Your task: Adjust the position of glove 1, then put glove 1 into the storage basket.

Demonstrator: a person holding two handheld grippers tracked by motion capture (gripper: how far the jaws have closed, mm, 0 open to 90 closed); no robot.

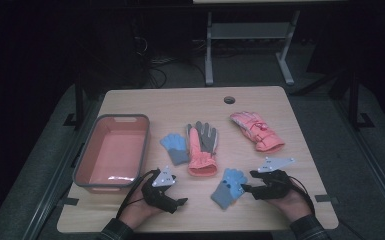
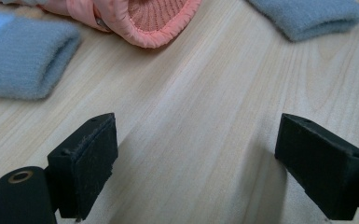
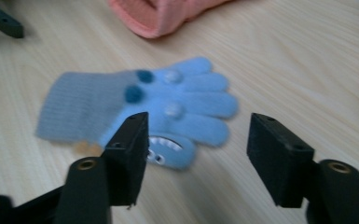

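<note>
Where wood grain runs pale, fuzzy knit blue glove (image 3: 140,107), flat, five-fingered.

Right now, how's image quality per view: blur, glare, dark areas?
High view: room behind dark, table evenly lit, a glare streak in the bin. Left gripper view: sharp, soft shadows under the open jaws. Right gripper view: motion blur on the blue glove; jaws fairly sharp.
</note>
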